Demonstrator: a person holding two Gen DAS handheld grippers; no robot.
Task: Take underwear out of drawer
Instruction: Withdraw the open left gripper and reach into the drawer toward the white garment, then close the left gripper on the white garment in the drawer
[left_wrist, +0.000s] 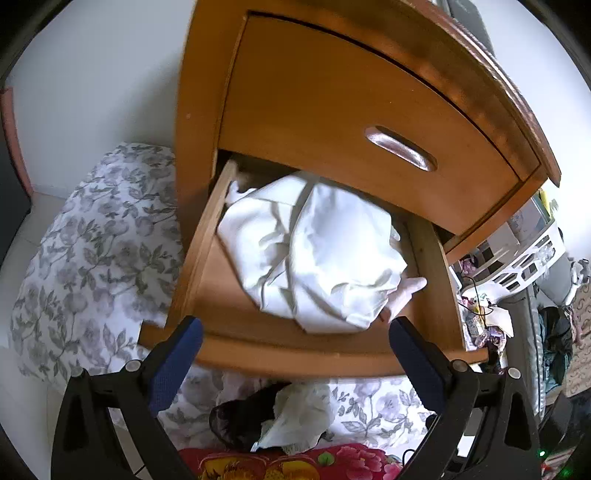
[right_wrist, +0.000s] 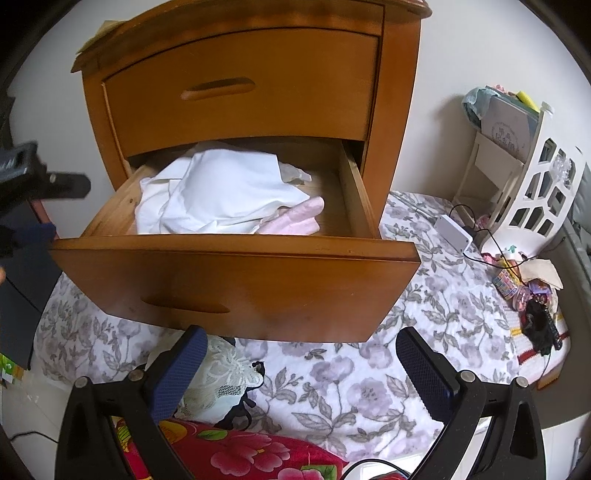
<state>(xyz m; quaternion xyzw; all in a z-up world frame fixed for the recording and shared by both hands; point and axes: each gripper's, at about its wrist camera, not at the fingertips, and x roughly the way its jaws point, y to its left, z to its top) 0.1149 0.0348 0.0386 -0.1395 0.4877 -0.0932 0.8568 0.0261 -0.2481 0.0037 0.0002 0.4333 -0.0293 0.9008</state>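
Observation:
The lower drawer (left_wrist: 207, 258) (right_wrist: 236, 284) of a wooden nightstand stands pulled out. Inside lies a crumpled white garment (left_wrist: 317, 254) (right_wrist: 221, 192) with a pale pink piece (left_wrist: 406, 291) (right_wrist: 295, 218) at its right side. My left gripper (left_wrist: 295, 328) is open, its blue-padded fingers at the drawer's front rim, above the white garment, holding nothing. My right gripper (right_wrist: 299, 343) is open too, lower down in front of the drawer face, empty. The left gripper's black body (right_wrist: 40, 184) shows at the left edge of the right wrist view. On the bed below lie lace and dark underwear (right_wrist: 225, 376) (left_wrist: 280, 413).
The upper drawer (left_wrist: 351, 122) (right_wrist: 240, 88) is closed. A floral quilt (right_wrist: 369, 387) covers the bed under the drawer, with a red flowered cloth (right_wrist: 240, 450) nearest me. At right stand a white slatted rack (right_wrist: 535, 192), a white box with a cable (right_wrist: 452, 229) and small clutter (right_wrist: 528, 288).

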